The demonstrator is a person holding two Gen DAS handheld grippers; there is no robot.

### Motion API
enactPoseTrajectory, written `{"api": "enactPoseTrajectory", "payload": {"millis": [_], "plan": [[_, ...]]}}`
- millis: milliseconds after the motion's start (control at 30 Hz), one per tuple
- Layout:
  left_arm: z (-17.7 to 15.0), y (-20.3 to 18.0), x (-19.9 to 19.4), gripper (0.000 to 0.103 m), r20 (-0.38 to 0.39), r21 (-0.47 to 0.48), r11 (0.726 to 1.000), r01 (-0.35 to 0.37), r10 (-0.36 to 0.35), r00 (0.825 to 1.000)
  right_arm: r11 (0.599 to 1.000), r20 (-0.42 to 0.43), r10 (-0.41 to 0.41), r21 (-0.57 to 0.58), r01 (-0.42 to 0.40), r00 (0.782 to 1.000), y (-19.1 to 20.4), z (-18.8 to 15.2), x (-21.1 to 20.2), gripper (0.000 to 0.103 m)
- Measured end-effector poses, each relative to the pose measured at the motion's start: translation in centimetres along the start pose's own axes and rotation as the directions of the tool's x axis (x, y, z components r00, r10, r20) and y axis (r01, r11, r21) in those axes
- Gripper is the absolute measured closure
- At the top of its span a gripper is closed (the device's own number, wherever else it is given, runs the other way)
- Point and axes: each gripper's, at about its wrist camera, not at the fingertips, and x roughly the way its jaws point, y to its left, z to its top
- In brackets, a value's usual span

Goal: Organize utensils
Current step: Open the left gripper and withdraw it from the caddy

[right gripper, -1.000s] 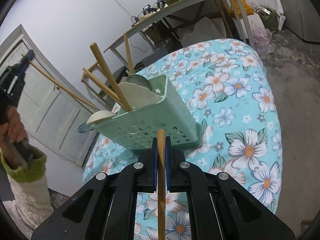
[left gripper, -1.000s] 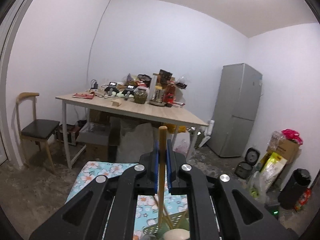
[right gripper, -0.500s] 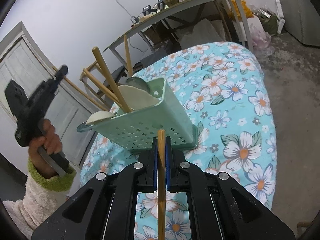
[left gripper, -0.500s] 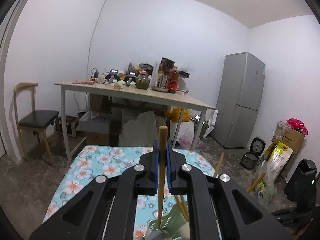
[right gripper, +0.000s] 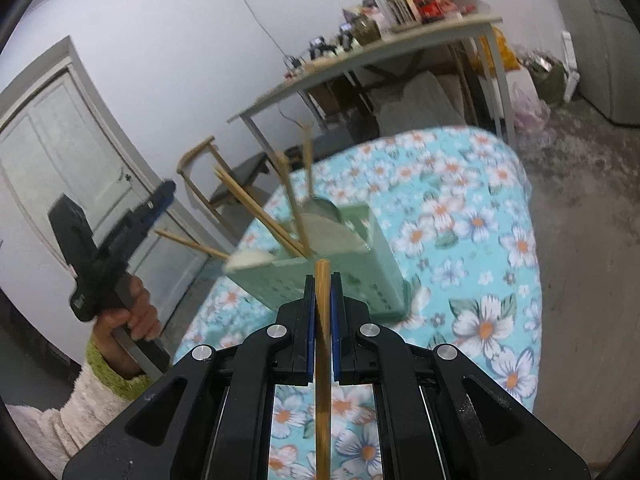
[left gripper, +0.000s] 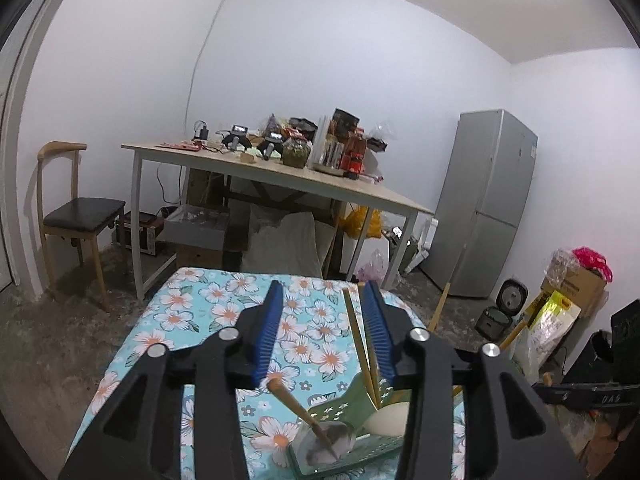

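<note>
Floral cloth (right gripper: 472,216), green caddy (right gripper: 360,276), cluttered table (left gripper: 280,184)

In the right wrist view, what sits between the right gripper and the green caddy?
Only the chopstick clamped in the right gripper; its tip overlaps the green caddy, with nothing else between them in the right wrist view.

Black gripper (right gripper: 320,292) frames, blue pads, silver screws; fluffy cream sleeve (right gripper: 80,404), green cuff.

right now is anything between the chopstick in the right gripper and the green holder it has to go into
Nothing visible blocks it. The right gripper is shut on the chopstick, just in front of the green holder. Utensils already lean in its left side, and the left gripper hangs off to the left.
</note>
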Motion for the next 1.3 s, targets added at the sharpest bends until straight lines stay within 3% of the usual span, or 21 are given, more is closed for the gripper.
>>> {"api": "enactPoseTrajectory", "payload": {"millis": [200,433,600,800,1000,1200,1300], "plan": [[0.3,1.2,-3.6,0.054,0.04,-0.053,0.998,-0.029,0.031,0.999,0.996,0.099,0.061,-0.074,-0.054,0.993,2.8,3.1,-2.2,0.098],[-1.0,3.4,-7.8,0.052,0.06,-0.123,0.989,-0.08,0.088,0.994,0.962,0.193,0.187,-0.234,-0.14,0.963,8.4,8.2,-2.1,0.098],[-3.1,5.0,-9.7,0.052,0.02,-0.146,0.98,-0.132,0.136,0.99,0.917,0.222,0.292,-0.34,-0.207,0.931,12.7,11.7,0.1,0.098],[-5.9,6.3,-11.1,0.051,-0.039,-0.135,0.973,-0.188,0.184,0.982,0.879,0.271,0.358,-0.422,-0.224,0.894,16.1,15.4,4.1,0.098],[-7.2,8.0,-11.2,0.051,-0.059,-0.155,0.963,-0.22,0.213,0.975,0.86,0.301,0.39,-0.457,-0.228,0.87,17.2,16.2,7.4,0.098],[-7.4,9.2,-10.6,0.051,-0.064,-0.175,0.958,-0.225,0.218,0.974,0.858,0.313,0.363,-0.479,-0.185,0.877,17.4,15.1,10.4,0.098],[-7.6,9.7,-10.2,0.052,-0.071,-0.187,0.957,-0.222,0.213,0.975,0.861,0.309,0.327,-0.487,-0.147,0.893,17.1,14.2,11.7,0.098]]}}
